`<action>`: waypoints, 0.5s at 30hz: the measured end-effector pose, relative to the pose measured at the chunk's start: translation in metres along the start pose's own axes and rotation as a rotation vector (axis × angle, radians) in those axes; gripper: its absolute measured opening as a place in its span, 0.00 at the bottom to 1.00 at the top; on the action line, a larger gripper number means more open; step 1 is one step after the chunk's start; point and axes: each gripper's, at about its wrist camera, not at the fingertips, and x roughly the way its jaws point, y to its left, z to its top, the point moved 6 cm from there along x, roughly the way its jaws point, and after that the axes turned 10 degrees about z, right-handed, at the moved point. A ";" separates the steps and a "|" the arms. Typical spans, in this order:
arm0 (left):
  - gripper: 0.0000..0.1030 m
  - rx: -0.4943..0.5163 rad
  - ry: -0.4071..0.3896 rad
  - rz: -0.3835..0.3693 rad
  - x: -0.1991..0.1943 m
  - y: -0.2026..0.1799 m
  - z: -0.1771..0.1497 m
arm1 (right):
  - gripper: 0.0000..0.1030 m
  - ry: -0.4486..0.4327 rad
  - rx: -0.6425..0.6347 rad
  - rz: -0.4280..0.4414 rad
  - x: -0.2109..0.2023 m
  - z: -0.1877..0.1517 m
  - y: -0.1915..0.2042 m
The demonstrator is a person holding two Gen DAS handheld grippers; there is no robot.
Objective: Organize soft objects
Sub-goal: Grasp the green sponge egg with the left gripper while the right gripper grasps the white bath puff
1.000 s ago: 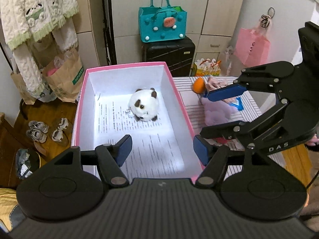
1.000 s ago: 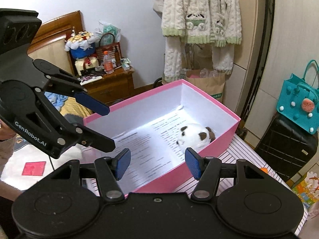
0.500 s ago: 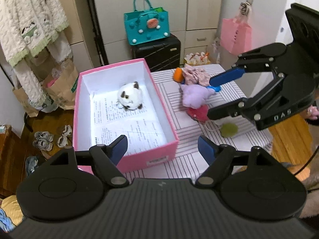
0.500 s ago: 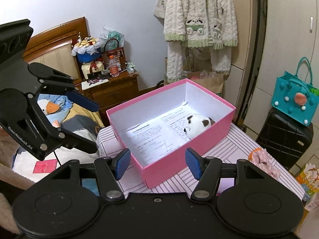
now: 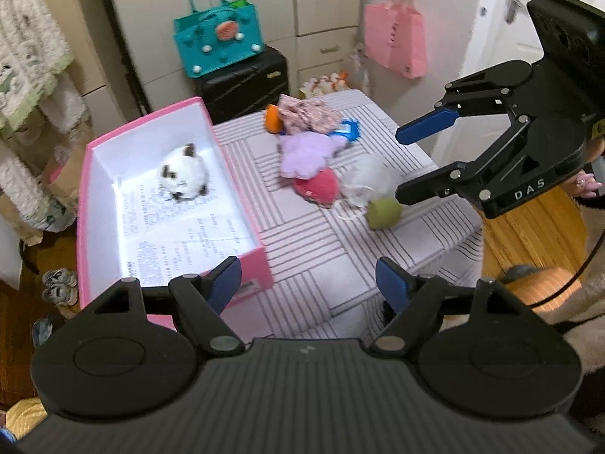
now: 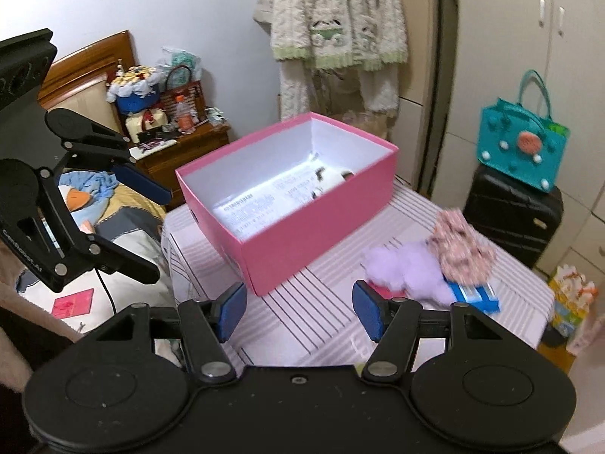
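both tongs (image 5: 308,278) (image 6: 298,312) gape apart, empty; one plush (image 5: 185,174) in one pink box (image 5: 249,204).

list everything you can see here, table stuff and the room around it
box: 1, pink, on striped table
plush toy: 1, white with dark patches, inside box
purple plush: 1, lilac, on table
pink plush: 1, beside purple one
green ball: 1, table's near edge
floral cloth: 1, pinkish, far end
orange item: 1, beside cloth
tote bag: 1, teal, on black suitcase
left claw: open, empty
right claw: open, empty
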 end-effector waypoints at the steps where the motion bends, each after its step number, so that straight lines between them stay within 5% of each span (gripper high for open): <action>1: 0.75 0.011 0.004 -0.008 0.002 -0.004 -0.001 | 0.65 -0.001 0.008 -0.003 -0.002 -0.004 -0.001; 15: 0.75 0.079 -0.035 -0.115 0.052 -0.053 -0.001 | 0.70 -0.050 0.112 -0.029 -0.011 -0.064 -0.025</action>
